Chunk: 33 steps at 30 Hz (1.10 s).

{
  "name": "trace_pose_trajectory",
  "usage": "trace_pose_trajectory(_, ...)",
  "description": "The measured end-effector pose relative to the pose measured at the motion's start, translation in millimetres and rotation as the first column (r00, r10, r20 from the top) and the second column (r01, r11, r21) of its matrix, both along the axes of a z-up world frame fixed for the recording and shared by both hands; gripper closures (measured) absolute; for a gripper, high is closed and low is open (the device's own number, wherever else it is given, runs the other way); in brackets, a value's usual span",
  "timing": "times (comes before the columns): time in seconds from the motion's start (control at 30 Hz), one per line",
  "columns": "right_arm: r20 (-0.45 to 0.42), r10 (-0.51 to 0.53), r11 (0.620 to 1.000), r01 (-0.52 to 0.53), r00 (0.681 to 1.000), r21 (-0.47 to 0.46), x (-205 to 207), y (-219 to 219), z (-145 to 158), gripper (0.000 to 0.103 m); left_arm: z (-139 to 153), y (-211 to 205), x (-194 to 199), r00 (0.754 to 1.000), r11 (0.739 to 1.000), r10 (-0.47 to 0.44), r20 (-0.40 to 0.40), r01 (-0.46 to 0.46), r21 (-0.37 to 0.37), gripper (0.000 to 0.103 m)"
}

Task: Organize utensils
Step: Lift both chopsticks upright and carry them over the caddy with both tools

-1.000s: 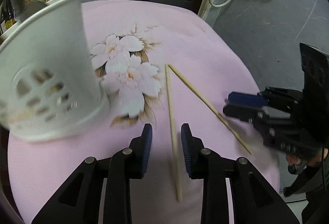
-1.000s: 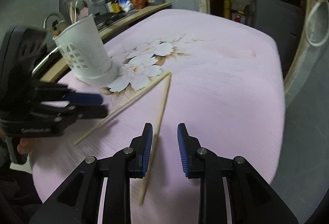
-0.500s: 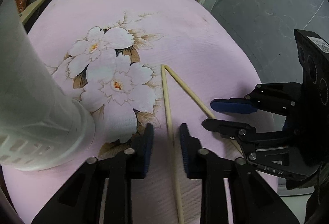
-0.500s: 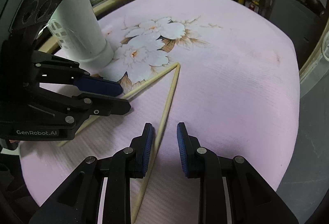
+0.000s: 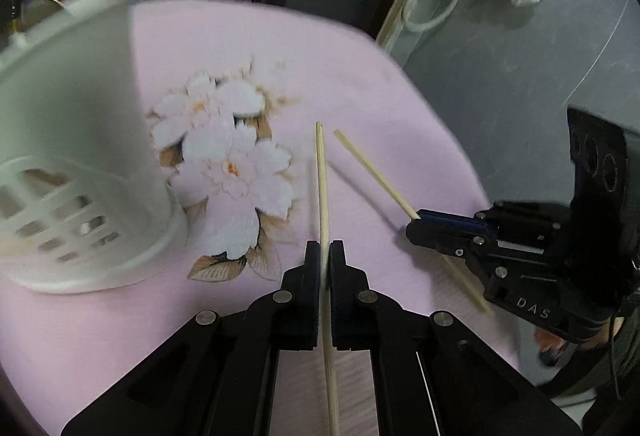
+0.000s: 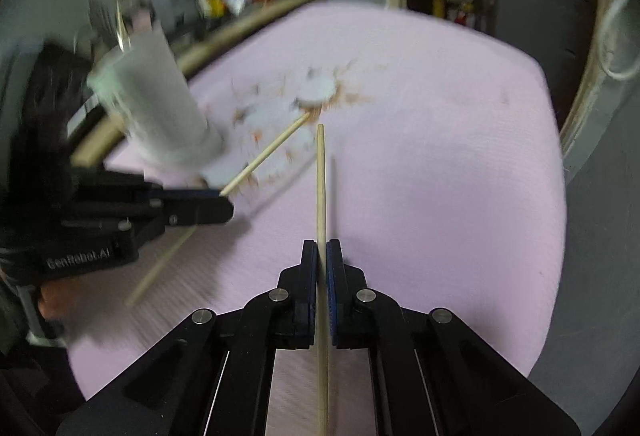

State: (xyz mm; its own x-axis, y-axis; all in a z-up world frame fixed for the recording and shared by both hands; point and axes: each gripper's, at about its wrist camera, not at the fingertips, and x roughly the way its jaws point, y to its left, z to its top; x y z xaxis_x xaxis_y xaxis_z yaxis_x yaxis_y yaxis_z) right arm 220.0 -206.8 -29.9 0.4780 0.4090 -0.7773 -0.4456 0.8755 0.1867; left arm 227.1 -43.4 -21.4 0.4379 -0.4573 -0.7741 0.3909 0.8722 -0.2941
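Your left gripper has just closed and now pinches one chopstick, its tip raised off the pink floral tablecloth. Your right gripper has likewise just closed, clamped on the other chopstick. The white slotted utensil holder stands on the cloth, left of both sticks, apart from them.
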Motion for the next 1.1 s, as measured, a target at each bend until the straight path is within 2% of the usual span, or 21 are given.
trace_pose_trajectory(0.07, 0.108, -0.045, 0.998, 0.041, 0.993, 0.042, -14.9, -6.7, 12.5, 0.1, 9.4, 4.5, -11.6, 0.997, 0.999, 0.028, 0.076, -0.026, -0.03, 0.101)
trace_pose_trajectory(0.17, 0.266, -0.097, 0.993, 0.076, 0.959, 0.089, -34.3, -8.0, 30.0, 0.1, 24.7, 10.4, -26.8, 0.979, 0.996, 0.074, 0.191, -0.062, -0.071, 0.101)
trace_pose_trajectory(0.27, 0.432, -0.14, 0.987, 0.09, 0.891, 0.134, -55.5, -1.3, 47.4, 0.1, 38.0, 17.0, -36.8, 0.945, 0.989, 0.13, 0.3, -0.101, -0.11, 0.101)
trace_pose_trajectory(0.4, 0.569, -0.182, 0.978, 0.089, 0.802, 0.188, -69.2, 6.1, 64.4, 0.1, 55.7, 21.2, -46.1, 0.882, 0.977, 0.195, 0.428, -0.138, -0.16, 0.101)
trace_pose_trajectory(0.6, 0.633, -0.218, 0.949, 0.011, 0.743, 0.315, -62.7, 13.1, 87.8, 0.1, 84.6, 36.5, -54.5, 0.797, 0.961, 0.264, 0.543, -0.168, -0.219, 0.101)
trace_pose_trajectory(0.77, 0.653, -0.246, 0.916, -0.049, 0.716, 0.399, -49.3, 23.2, 105.9, 0.1, 111.3, 72.3, -53.1, 0.742, 0.942, 0.325, 0.586, -0.199, -0.27, 0.101)
trace_pose_trajectory(0.93, 0.687, -0.273, 0.876, -0.12, 0.674, 0.466, -35.6, 47.2, 123.2, 0.1, 135.7, 114.0, -43.8, 0.669, 0.92, 0.387, 0.634, -0.233, -0.315, 0.101)
trace_pose_trajectory(1.1, 0.704, -0.3, 0.837, -0.176, 0.644, 0.518, -21.9, 74.4, 131.3, 0.1, 147.1, 161.6, -24.0, 0.607, 0.881, 0.468, 0.642, -0.263, -0.394, 0.101)
